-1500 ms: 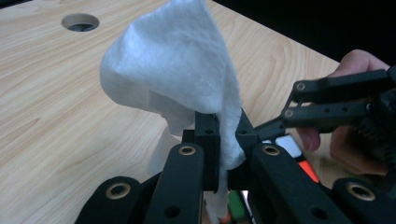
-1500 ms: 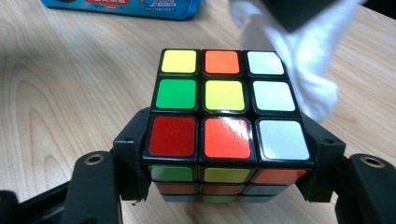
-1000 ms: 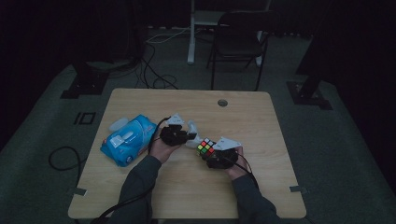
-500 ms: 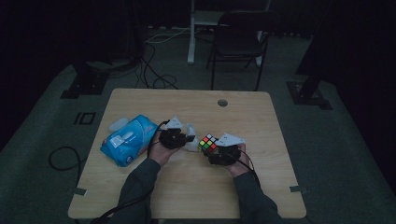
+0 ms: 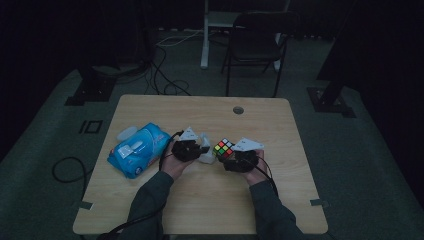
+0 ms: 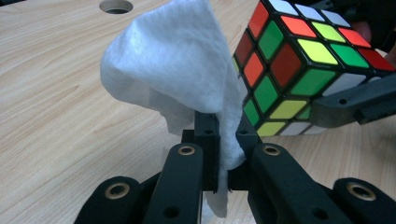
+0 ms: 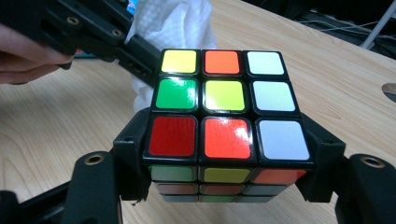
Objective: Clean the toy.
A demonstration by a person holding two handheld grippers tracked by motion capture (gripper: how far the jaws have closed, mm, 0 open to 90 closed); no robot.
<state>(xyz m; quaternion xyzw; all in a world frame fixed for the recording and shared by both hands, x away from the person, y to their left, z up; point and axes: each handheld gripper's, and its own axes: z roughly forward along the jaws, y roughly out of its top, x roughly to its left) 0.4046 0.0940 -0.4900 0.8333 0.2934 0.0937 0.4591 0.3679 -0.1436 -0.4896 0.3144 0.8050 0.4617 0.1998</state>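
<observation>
A scrambled colour cube (image 5: 223,148) is clamped between the jaws of my right gripper (image 5: 227,156), held just above the wooden table (image 5: 200,200). In the right gripper view the cube (image 7: 219,107) sits gripped by its sides, and my right gripper (image 7: 227,140) is shut on it. My left gripper (image 5: 199,148) is shut on a white wipe (image 5: 206,151). The wipe (image 6: 173,70) stands up from my left gripper (image 6: 227,135) and hangs right beside the cube (image 6: 289,65), at or near touching. The wipe (image 7: 173,23) shows just behind the cube.
A blue pack of wipes (image 5: 136,149) lies on the table to the left of the hands. A round cable hole (image 5: 238,110) is near the far edge. A dark chair (image 5: 257,40) and floor cables stand beyond the table.
The right gripper and the cube have edged slightly away from the person, toward the wipe. The left gripper has barely moved.
</observation>
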